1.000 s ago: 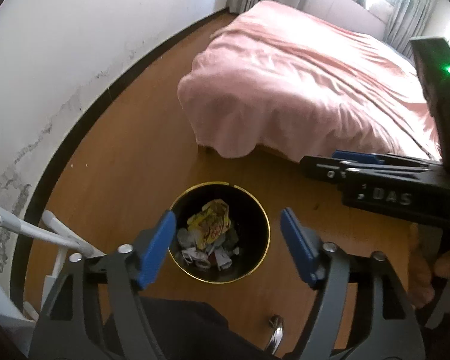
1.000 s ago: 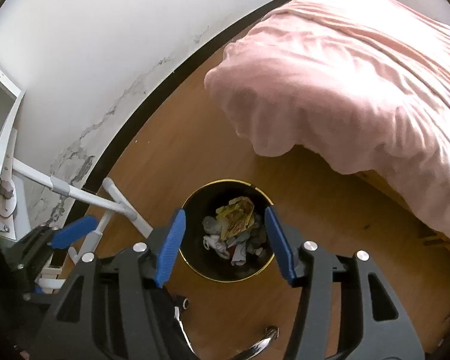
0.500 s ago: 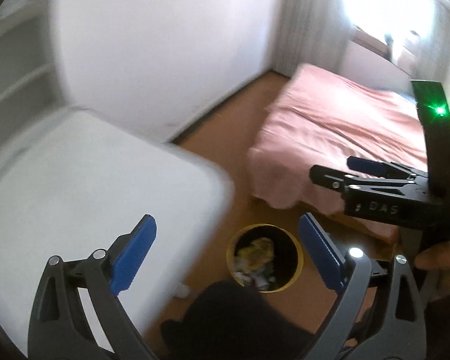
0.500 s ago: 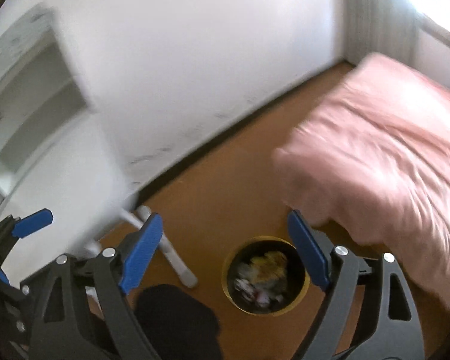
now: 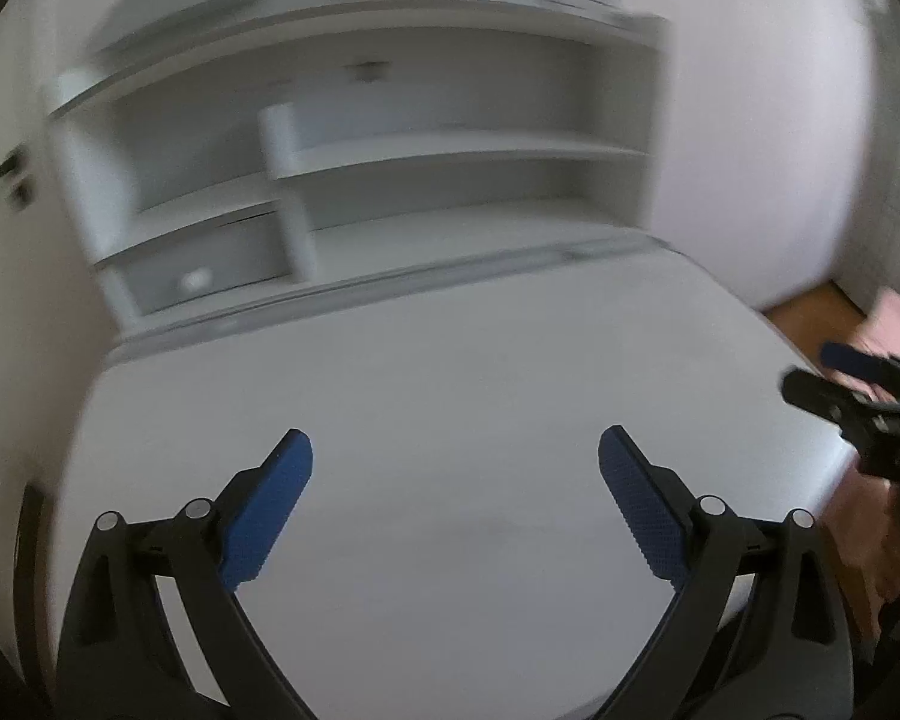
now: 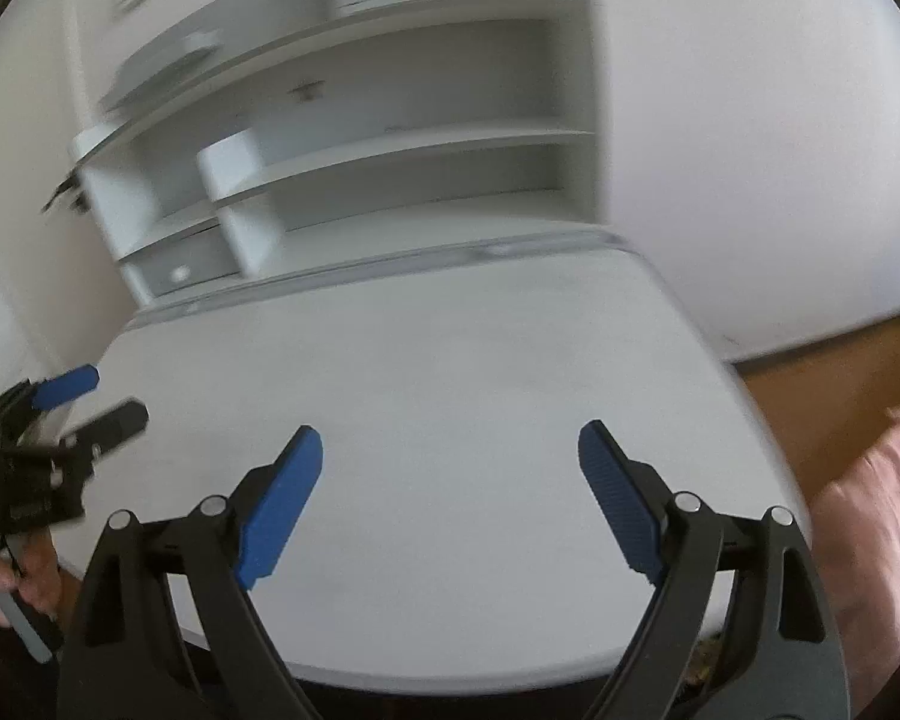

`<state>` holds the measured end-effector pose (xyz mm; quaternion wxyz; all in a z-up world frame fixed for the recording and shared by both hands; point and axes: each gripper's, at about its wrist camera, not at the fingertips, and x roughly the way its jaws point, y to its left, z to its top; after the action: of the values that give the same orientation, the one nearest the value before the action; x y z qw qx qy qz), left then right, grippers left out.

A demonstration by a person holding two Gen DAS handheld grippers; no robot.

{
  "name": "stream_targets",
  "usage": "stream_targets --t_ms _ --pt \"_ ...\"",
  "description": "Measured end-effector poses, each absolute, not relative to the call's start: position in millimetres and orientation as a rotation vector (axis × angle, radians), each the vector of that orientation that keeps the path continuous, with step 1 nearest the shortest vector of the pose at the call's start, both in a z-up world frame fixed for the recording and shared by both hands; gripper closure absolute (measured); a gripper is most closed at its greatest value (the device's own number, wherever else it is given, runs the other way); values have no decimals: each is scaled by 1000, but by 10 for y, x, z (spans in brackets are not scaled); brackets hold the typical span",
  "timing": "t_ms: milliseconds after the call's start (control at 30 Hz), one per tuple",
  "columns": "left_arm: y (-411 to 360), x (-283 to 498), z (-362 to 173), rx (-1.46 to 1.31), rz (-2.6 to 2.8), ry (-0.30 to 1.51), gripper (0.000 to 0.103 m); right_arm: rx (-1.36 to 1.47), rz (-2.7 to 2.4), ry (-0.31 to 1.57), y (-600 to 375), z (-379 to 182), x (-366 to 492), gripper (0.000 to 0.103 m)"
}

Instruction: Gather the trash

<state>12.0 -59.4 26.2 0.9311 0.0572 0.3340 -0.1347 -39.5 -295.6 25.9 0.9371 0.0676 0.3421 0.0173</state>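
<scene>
My left gripper (image 5: 455, 450) is open and empty above a white table (image 5: 450, 372). My right gripper (image 6: 450, 444) is open and empty above the same table (image 6: 438, 348). The right gripper also shows at the right edge of the left wrist view (image 5: 858, 384). The left gripper shows at the left edge of the right wrist view (image 6: 72, 408). No trash and no bin are in view. The frames are blurred by motion.
A white shelf unit (image 5: 354, 138) stands behind the table, also in the right wrist view (image 6: 360, 120). A white wall (image 6: 750, 120) is to the right. Wooden floor (image 6: 834, 384) and the pink bed cover (image 6: 876, 516) show at the right.
Both grippers have swung up and left, away from the black bin of trash on the floor, and now face the white table and shelves. Both stayed open.
</scene>
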Motion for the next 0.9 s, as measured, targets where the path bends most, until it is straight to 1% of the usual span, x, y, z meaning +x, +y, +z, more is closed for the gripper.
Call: stream_targets --t_ms 200,400,667,900 --pt "-50 39 365 50 -156 677 10 82 111 707 -2546 198 -219 19" --pt "172 -121 409 37 -118 657 10 74 146 704 -2410 211 -210 19" --pt "271 -148 376 17 -100 663 10 45 185 704 -2193 211 -141 19" --pt "272 -117 357 16 -109 673 10 47 183 710 -2194 196 -151 19"
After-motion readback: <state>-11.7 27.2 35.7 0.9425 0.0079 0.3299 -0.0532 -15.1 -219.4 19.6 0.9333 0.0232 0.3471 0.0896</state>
